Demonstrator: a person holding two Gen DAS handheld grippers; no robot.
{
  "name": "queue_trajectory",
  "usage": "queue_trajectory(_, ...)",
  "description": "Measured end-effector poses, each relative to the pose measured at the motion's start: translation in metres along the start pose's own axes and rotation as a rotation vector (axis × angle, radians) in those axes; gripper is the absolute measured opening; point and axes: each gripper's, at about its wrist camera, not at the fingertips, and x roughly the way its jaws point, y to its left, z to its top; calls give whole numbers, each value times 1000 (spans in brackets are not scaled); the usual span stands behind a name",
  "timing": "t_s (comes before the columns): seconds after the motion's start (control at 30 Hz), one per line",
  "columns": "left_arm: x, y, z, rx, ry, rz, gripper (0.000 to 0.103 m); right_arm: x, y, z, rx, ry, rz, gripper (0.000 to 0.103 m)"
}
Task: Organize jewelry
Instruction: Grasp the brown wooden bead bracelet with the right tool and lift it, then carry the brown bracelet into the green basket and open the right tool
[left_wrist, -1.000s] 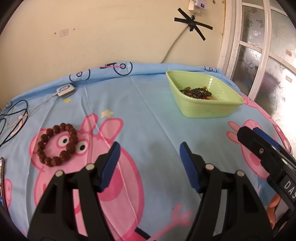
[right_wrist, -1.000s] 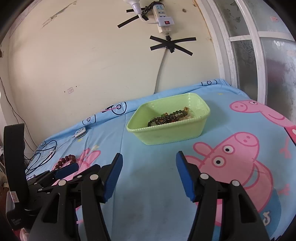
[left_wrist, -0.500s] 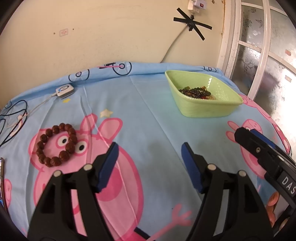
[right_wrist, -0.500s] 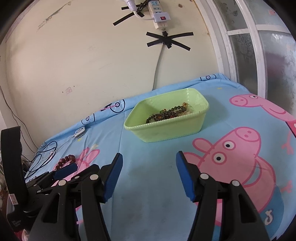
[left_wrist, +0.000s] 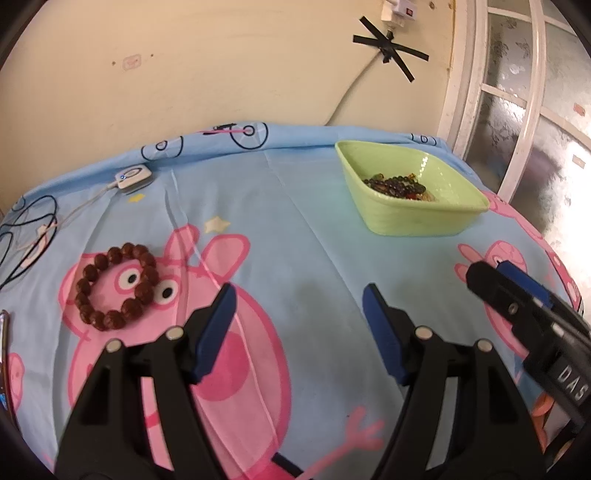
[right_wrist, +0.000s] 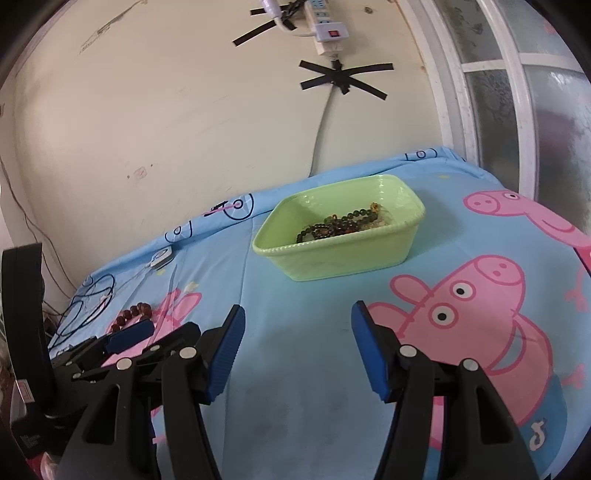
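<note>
A blue cartoon-pig sheet (left_wrist: 295, 206) is covering the bench and lying under everything, with bare cloth stretching ahead of both sets of fingers. The green plastic tub (right_wrist: 340, 251) is sitting well ahead of the right gripper (right_wrist: 297, 332), a little beyond its tips, and from the left gripper (left_wrist: 299, 306) it is lying far ahead and off to the right (left_wrist: 413, 206). Inside it a tangle of dark green and amber bead strands (right_wrist: 340, 225) is already resting, so part of the sorting is looking done. 1 piece is remaining outside: the brown bead bracelet (left_wrist: 116, 286) is lying flat on the sheet just left of the left fingers and slightly ahead of them, touching neither pad. The left gripper's jaws have just been opening and are standing wide with nothing between them; the right gripper's jaws are standing apart too, holding nothing. Judging from this, the left gripper is lining up to collect the bracelet, and carrying it across to the tub is the step still waiting.
</note>
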Motion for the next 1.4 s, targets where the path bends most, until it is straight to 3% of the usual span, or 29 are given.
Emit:
queue_trajectory(0.23,-8,39,1,-98,42,-4,68,18,24,0,-119,83,66,36)
queue_trajectory(0.43,-41,131,12,-223,-3,133,68,47,61,10,-209,173,209,34)
queue_trajectory(0.53,-44,179,12,-314,31,175,67,74,88,17,-252,261,293,26)
queue_trajectory(0.6,-42,190,11,-326,58,172,60,92,110,22,-290,313,350,18)
queue_trajectory(0.73,-24,186,17,-255,106,178,60,119,145,26,-338,366,414,9)
queue_trajectory(0.83,-3,186,18,-227,171,186,50,144,168,28,-368,412,436,9)
queue_trajectory(0.93,10,186,13,-213,197,242,32,166,186,24,-383,471,454,9)
queue_trajectory(1.0,7,187,11,-220,195,261,16,183,192,14,-397,525,456,0)
queue_trajectory(1.03,5,188,11,-231,194,260,15,186,191,14,-384,506,466,0)
queue_trajectory(1.17,-3,179,16,-285,191,164,14,178,174,19,-319,510,495,0)
queue_trajectory(1.23,-5,159,28,-246,166,143,14,164,162,23,-316,477,501,0)
queue_trajectory(1.4,-3,81,78,-115,81,1,14,129,102,63,-236,351,468,0)
